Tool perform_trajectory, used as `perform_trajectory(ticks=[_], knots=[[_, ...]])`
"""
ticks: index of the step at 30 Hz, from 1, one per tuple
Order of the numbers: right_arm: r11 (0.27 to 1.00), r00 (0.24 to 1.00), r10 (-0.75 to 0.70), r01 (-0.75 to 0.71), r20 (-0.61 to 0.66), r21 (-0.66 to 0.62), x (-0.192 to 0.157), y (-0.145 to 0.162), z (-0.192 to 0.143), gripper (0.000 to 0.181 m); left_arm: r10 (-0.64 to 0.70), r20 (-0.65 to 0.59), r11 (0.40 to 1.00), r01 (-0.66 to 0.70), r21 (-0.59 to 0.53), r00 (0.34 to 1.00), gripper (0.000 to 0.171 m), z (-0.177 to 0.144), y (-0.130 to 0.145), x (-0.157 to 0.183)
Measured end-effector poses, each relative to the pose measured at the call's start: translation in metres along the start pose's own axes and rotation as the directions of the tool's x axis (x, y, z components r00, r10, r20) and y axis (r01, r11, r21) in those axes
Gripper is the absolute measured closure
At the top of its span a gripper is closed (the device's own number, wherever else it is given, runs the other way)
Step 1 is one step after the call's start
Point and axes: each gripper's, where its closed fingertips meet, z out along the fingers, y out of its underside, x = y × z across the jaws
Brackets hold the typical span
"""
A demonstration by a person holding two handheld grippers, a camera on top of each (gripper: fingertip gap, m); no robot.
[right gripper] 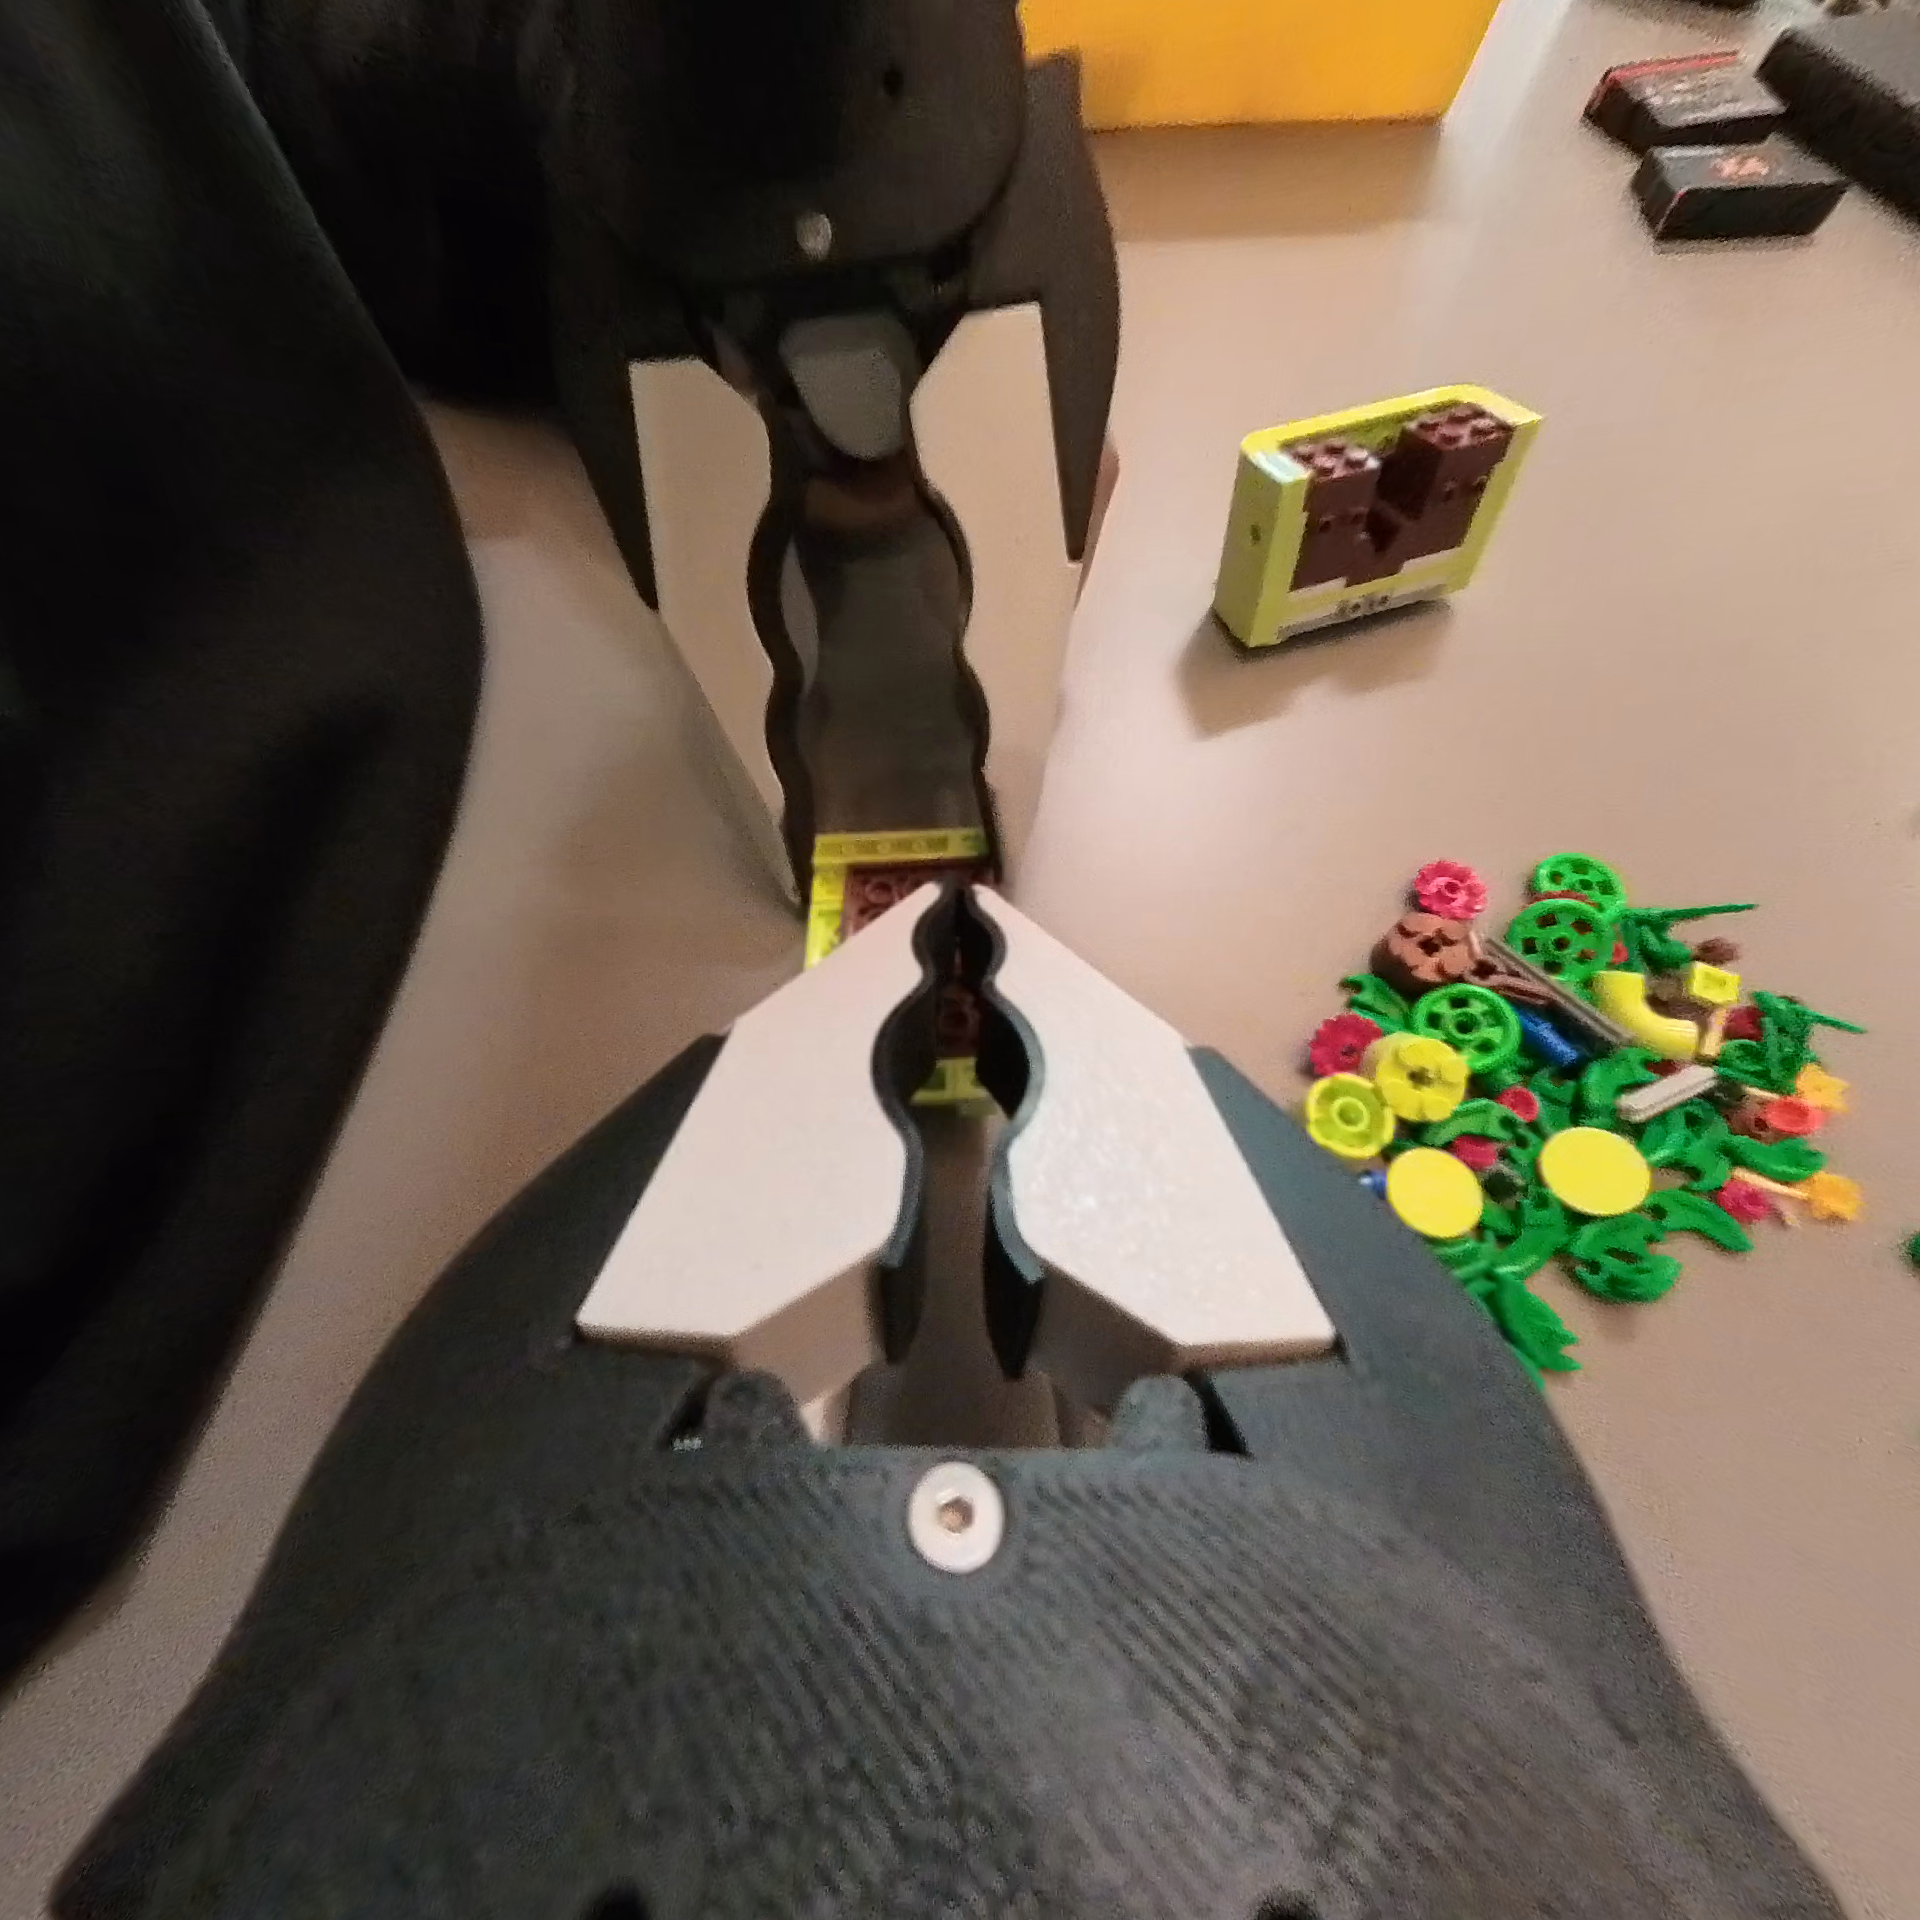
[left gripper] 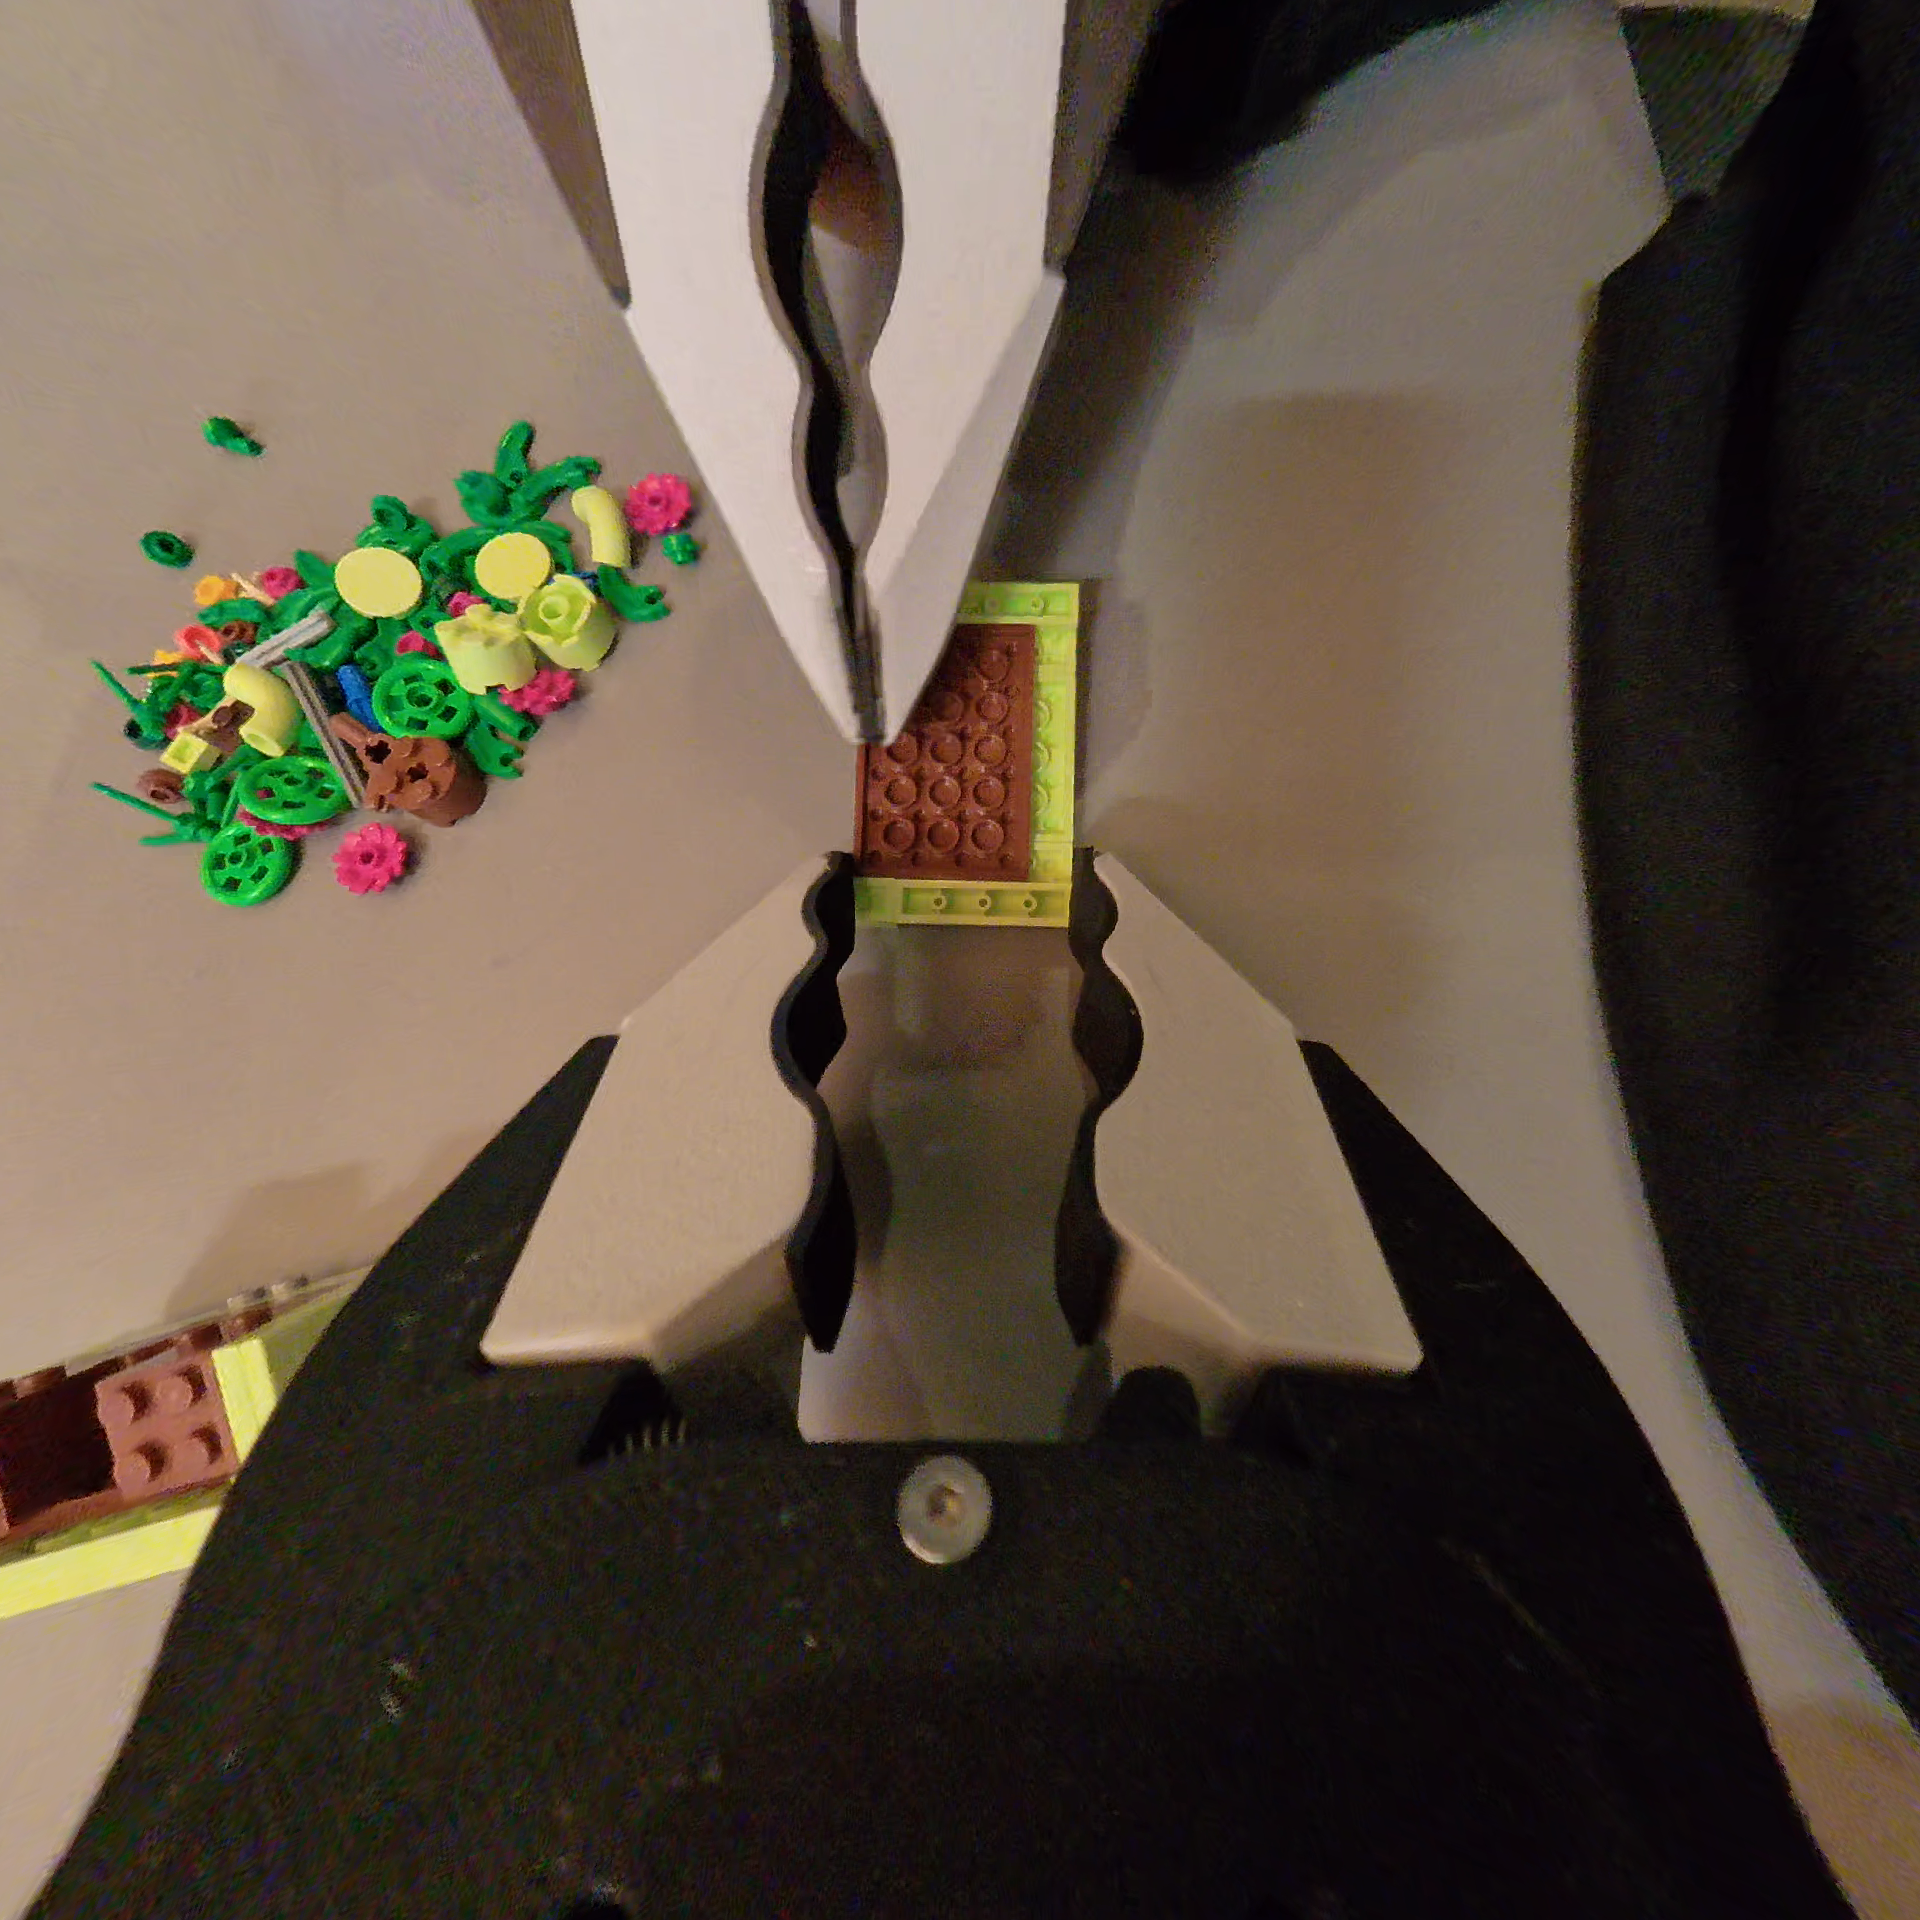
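Note:
A flat build lies on the table: a brown studded plate (left gripper: 951, 790) with a lime green border (left gripper: 961, 902). My left gripper (left gripper: 961, 862) has its two fingertips on either side of the build's near end, and the pads press on its lime edges. The right wrist view shows the same grip from the far side, on the lime border (right gripper: 883, 844). My right gripper (right gripper: 961, 888) is shut, its fingertips together. They point down at the brown plate's left part, as the left wrist view shows (left gripper: 868, 727).
A pile of small green, lime, pink and brown pieces (left gripper: 395, 665) lies to one side (right gripper: 1579, 1081). A lime box build with brown bricks (right gripper: 1371, 520) stands farther off. A yellow box (right gripper: 1247, 62) and black boxes (right gripper: 1714, 156) are at the back. Black cloth (right gripper: 208, 623) borders the table.

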Motion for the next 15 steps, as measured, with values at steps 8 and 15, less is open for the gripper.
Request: perform_trajectory(ticks=[8, 15], knots=[[0.997, 0.996, 0.081, -0.081, 0.041, -0.012, -0.002, 0.006, -0.004, 0.14, 0.04, 0.012, 0.999, -0.04, 0.002, 0.999, 0.131, -0.005, 0.004, 0.0], [0.993, 1.0, 0.019, -0.016, 0.025, -0.117, -0.009, 0.019, 0.007, 0.138, 0.044, 0.028, 0.999, -0.043, -0.008, 0.999, 0.131, -0.015, 0.012, -0.006]])
